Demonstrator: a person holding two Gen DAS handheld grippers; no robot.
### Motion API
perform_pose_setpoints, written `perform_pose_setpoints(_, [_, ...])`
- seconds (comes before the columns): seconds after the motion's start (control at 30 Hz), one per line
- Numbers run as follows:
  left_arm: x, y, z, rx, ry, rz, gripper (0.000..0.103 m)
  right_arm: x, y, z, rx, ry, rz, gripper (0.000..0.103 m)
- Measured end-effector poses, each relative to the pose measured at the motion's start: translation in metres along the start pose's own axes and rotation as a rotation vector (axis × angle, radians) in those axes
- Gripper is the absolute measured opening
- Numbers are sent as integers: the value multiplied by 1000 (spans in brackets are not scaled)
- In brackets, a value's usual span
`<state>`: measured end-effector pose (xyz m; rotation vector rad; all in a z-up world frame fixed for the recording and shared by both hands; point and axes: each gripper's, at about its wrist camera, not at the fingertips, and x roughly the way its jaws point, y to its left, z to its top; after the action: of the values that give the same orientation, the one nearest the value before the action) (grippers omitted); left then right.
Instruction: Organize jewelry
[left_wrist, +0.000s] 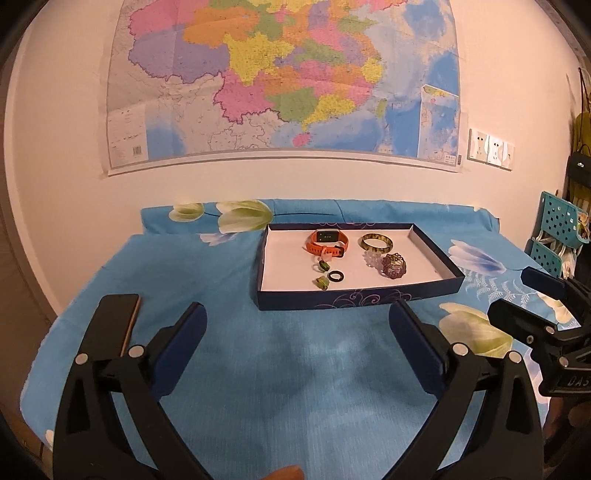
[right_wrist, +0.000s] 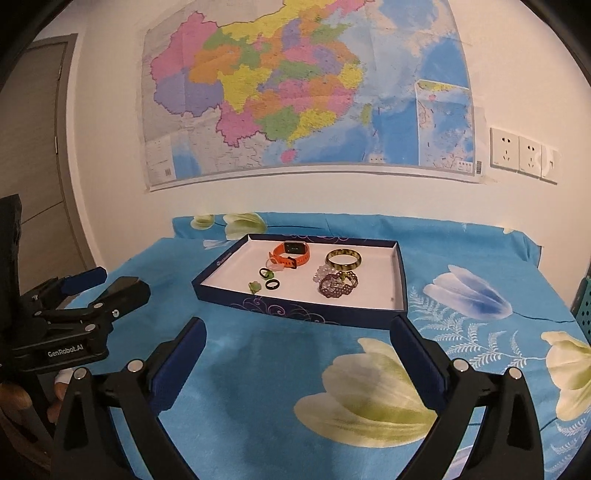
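Both hand-held grippers hang released above the blue floral cloth on the table, jaws spread wide and holding nothing: the left hand-held gripper (left_wrist: 297, 321) and the right hand-held gripper (right_wrist: 298, 334) each stop short of the dark blue box (left_wrist: 354, 298). Inside its white floor lie the orange watch (left_wrist: 327, 242), a green bangle (left_wrist: 376, 242), beaded bracelets (left_wrist: 393, 265) and small rings (left_wrist: 336, 275).

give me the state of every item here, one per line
box: open, lidless
orange watch: in box, strap looped
bangle: flat in box
black ring: flat in box
phone: screen dark
left gripper: open, empty
right gripper: open, empty
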<state>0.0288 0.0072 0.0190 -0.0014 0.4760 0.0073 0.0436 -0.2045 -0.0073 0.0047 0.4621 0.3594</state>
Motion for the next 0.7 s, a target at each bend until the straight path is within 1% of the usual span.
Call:
perform_pose_setpoints(0.2, [-7, 3, -4, -11, 7, 8, 97, -6, 6, -3, -8, -1, 9, 96])
perform_pose_setpoints(0.7, [-19, 2, -5, -2, -25, 19, 97, -13, 9, -9, -8, -3, 10, 96])
